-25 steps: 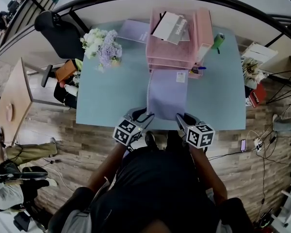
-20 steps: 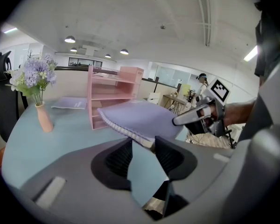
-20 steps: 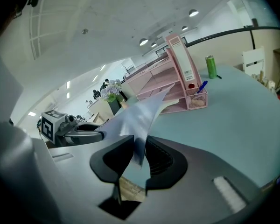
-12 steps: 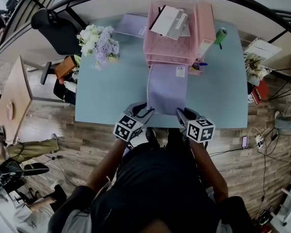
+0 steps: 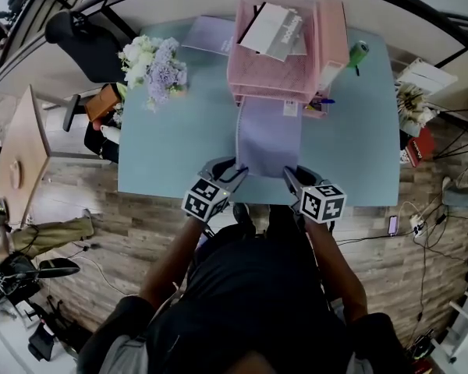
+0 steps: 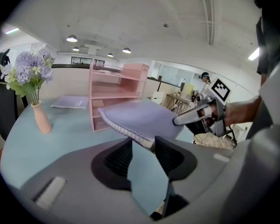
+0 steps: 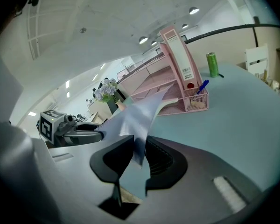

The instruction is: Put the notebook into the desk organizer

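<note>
A lavender spiral notebook (image 5: 269, 137) hangs level over the light blue table (image 5: 175, 150), its far edge at the bottom tray of the pink desk organizer (image 5: 277, 68). My left gripper (image 5: 232, 173) is shut on the notebook's near left corner. My right gripper (image 5: 291, 178) is shut on the near right corner. In the left gripper view the notebook (image 6: 140, 117) sits pinched between the jaws of the left gripper (image 6: 143, 146), with the organizer (image 6: 114, 94) behind it. In the right gripper view the cover (image 7: 130, 118) runs from the right gripper (image 7: 139, 155) towards the organizer (image 7: 170, 85).
A vase of flowers (image 5: 154, 65) stands at the table's left. A second lavender notebook (image 5: 207, 33) lies behind it. Papers (image 5: 271, 33) fill the organizer's top tray. A blue pen (image 5: 321, 101) sits in its cup, a green bottle (image 5: 356, 53) beyond. A black chair (image 5: 82, 33) is far left.
Both grippers have carried the notebook forward, away from the table's near edge. Its far edge now reaches the organizer's bottom tray.
</note>
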The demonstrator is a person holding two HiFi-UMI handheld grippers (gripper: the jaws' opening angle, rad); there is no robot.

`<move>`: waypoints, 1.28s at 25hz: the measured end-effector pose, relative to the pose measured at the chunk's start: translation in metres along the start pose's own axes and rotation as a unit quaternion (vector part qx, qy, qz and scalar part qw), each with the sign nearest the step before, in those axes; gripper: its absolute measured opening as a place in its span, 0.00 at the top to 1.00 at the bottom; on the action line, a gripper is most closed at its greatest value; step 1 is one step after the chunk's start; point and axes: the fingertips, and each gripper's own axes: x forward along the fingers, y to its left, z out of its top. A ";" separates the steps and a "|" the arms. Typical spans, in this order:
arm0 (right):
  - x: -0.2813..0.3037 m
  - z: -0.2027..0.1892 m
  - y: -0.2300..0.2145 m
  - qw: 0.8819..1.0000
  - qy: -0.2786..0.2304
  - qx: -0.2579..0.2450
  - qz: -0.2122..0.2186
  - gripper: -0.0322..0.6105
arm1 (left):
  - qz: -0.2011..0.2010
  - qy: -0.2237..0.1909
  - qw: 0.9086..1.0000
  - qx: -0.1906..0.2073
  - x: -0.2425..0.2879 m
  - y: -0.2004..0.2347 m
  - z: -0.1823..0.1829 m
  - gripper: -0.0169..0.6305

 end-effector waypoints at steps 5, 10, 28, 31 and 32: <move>0.007 0.007 -0.007 1.000 0.004 -0.017 -0.004 0.83 | 0.005 0.001 1.000 -0.003 0.008 0.007 0.002 0.65; 0.015 0.011 -0.013 1.000 0.010 -0.012 -0.001 0.83 | 0.009 0.005 1.000 -0.011 0.017 0.014 0.002 0.65; 0.055 0.021 -0.052 0.998 0.031 0.057 0.005 0.83 | 0.019 0.027 0.999 -0.036 0.059 0.051 -0.001 0.65; 0.063 0.022 -0.061 0.996 0.033 0.080 0.008 0.83 | 0.020 0.031 0.998 -0.042 0.064 0.055 0.002 0.65; 0.065 0.023 -0.063 0.996 0.034 0.086 0.009 0.83 | 0.021 0.031 0.998 -0.044 0.066 0.057 0.003 0.65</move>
